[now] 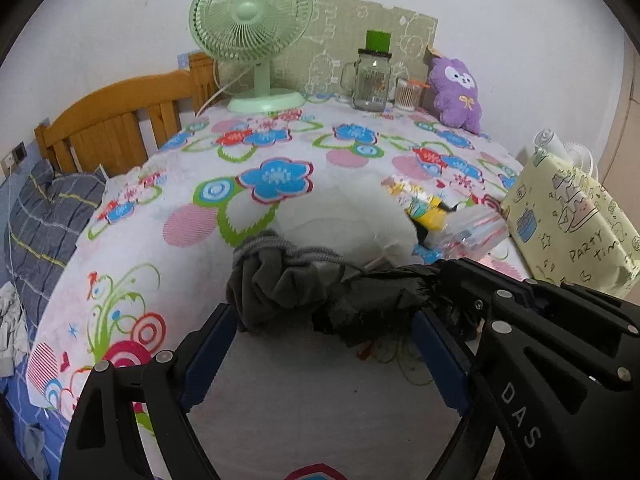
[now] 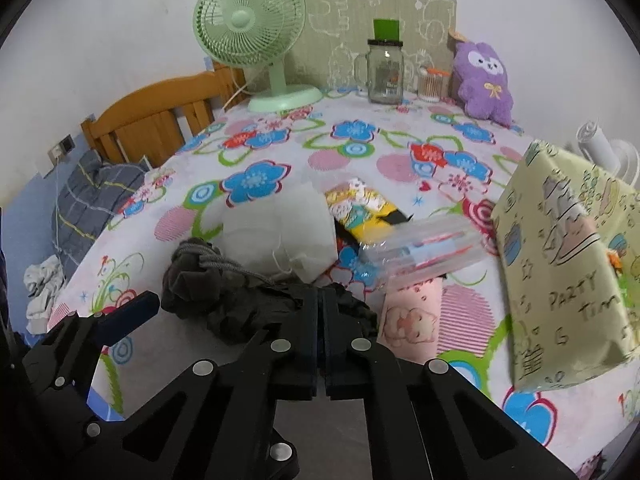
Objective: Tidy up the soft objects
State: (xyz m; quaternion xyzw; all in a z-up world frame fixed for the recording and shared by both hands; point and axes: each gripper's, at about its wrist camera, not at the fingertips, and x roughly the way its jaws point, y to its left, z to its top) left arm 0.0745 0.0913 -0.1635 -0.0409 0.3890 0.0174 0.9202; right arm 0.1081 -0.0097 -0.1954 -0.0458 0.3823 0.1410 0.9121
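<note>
Right gripper (image 2: 320, 312) is clamped on the crumpled dark grey cloth (image 1: 276, 292) just ahead, left gripper (image 1: 326, 344) gaping around it (I'd pinch before lifting, so nothing sags).

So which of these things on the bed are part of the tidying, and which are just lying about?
Part of the job:
- dark cloth bundle, pinched by the shut right gripper
- left gripper, open around the bundle
- white cloth
- yellow socks
- purple plush toy, probably

Just lying about:
- green fan
- glass mug
- yellow gift bag
- plastic packet
</note>
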